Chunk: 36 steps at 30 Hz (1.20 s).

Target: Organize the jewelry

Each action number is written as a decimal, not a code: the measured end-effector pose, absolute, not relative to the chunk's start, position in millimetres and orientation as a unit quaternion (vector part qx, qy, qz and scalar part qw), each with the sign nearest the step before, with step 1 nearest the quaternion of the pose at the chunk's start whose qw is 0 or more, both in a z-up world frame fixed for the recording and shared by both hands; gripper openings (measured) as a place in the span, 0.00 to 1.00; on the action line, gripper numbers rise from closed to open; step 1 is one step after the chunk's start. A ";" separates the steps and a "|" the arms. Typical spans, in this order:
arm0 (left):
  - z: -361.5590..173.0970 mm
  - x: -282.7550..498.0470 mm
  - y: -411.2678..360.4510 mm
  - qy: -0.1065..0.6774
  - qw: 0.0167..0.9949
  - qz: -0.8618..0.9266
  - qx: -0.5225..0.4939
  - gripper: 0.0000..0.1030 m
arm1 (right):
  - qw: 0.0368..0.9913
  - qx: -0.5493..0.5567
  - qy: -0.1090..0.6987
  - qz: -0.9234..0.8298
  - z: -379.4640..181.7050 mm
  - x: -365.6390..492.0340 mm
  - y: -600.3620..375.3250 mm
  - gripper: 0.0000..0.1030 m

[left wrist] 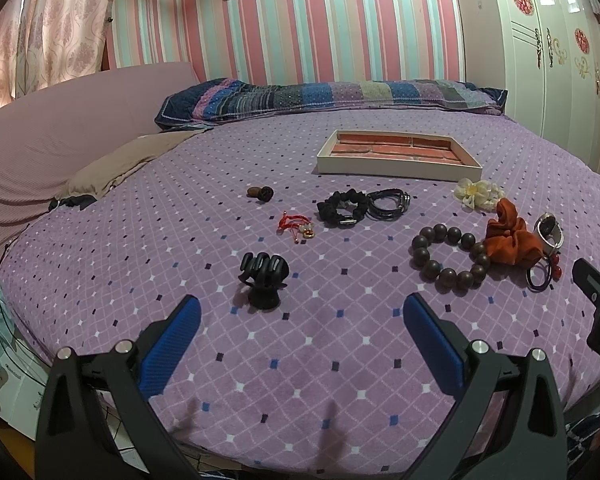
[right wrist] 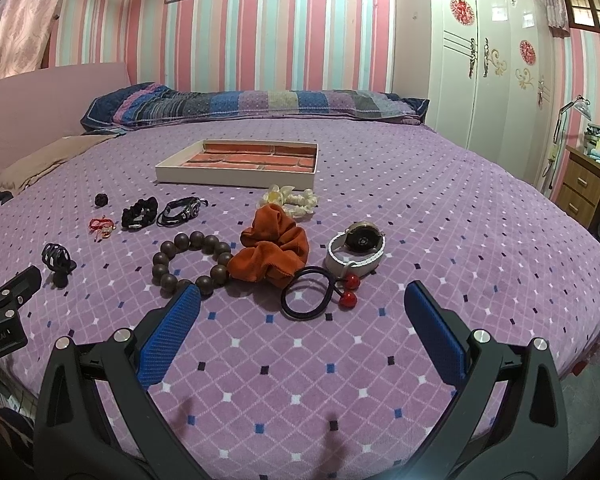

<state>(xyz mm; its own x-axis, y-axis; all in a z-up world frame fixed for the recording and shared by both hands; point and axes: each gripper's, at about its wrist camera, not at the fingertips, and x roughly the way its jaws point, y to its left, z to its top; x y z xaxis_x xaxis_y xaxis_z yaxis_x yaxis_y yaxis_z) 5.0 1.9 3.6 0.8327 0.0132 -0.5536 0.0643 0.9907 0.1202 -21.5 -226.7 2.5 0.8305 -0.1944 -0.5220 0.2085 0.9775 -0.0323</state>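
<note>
Purple bedspread (right wrist: pixel 440 208), jewelry scattered: bead bracelet (right wrist: pixel 192 258) touching orange scrunchie (right wrist: pixel 274 246), watch (right wrist: pixel 356 250), hair tie (right wrist: pixel 306 294), black claw clip (left wrist: pixel 263 278). Shallow box (right wrist: pixel 236 176) beyond, holding none. Left gripper (left wrist: pixel 302 320) and right gripper (right wrist: pixel 302 318): jaws spread wide, holding nothing.

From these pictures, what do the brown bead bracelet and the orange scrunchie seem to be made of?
The bead bracelet looks like dark wood with a dull polish: round brown beads and only soft highlights. The orange scrunchie looks like matte ribbed cloth, judging by its gathered soft folds.
</note>
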 end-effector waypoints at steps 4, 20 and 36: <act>4.4 9.4 1.1 0.292 0.954 -0.010 0.066 0.96 | 0.956 0.017 0.272 -0.107 2.7 -20.6 -228.9 0.96; -8.1 36.5 17.5 0.323 0.945 0.000 0.045 0.96 | 0.948 0.031 0.293 -0.117 -11.0 0.5 -241.1 0.96; -11.8 76.5 33.5 0.327 0.945 0.002 0.018 0.96 | 0.943 -0.007 0.293 -0.155 -22.0 37.3 -251.3 0.96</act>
